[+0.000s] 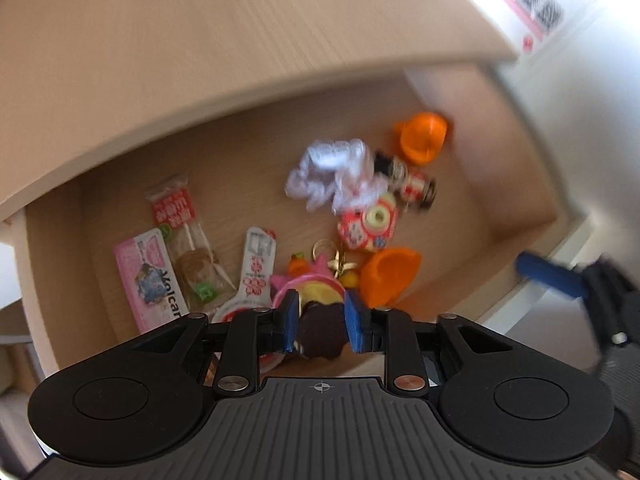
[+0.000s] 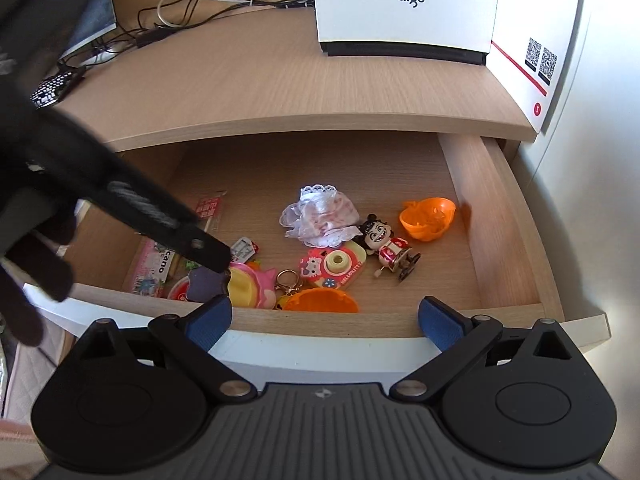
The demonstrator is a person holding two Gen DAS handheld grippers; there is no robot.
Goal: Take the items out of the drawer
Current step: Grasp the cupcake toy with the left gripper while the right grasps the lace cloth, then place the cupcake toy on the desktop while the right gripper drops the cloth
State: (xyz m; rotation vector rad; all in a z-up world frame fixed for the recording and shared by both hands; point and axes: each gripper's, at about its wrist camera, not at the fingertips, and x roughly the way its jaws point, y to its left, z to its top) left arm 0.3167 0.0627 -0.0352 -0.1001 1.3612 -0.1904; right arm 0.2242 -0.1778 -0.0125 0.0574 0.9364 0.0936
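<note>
1. In the left wrist view, the open drawer (image 1: pixel 500 184) is seen from steeply above, under the edge of the wooden desktop (image 1: pixel 200 40); the picture is blurred.
2. The left gripper (image 1: pixel 320 326) is held low over the drawer's near edge. A dark brown, scalloped flat piece (image 1: pixel 322 334) sits between its blue pads (image 1: pixel 357 326). The pads stand right at its sides, but whether they press on it cannot be told through the blur.
3. Just beyond the fingertips a pink and yellow toy (image 1: pixel 316 286) is seen, with a gold keyring (image 1: pixel 334 254) and an orange capsule half (image 1: pixel 390 274) to its right.
4. Further in lie a toy camera (image 1: pixel 370 222), a white lace bundle (image 1: pixel 336 174), a small wind-up figure (image 1: pixel 414 184) and a second orange capsule half (image 1: pixel 422 138).
5. To the left lie a lollipop wrapper (image 1: pixel 188 236), a pink packet (image 1: pixel 154 276) and a white sachet (image 1: pixel 258 268).
6. At the right edge, one blue pad of the right gripper (image 1: pixel 552 276) is seen outside the drawer.
7. In the right wrist view, the right gripper (image 2: pixel 325 326) is held before the drawer front (image 2: pixel 320 354), its jaws spread wide with nothing between them.
8. The left gripper (image 2: pixel 218 266) reaches in from the left, its tip at the dark piece (image 2: pixel 206 284) beside the pink and yellow toy (image 2: pixel 250 288).
9. On the desktop (image 2: pixel 260 76) stand a white device marked "aigo" (image 2: pixel 404 4), cables (image 2: pixel 180 12) and a white card with QR codes (image 2: pixel 536 40).
</note>
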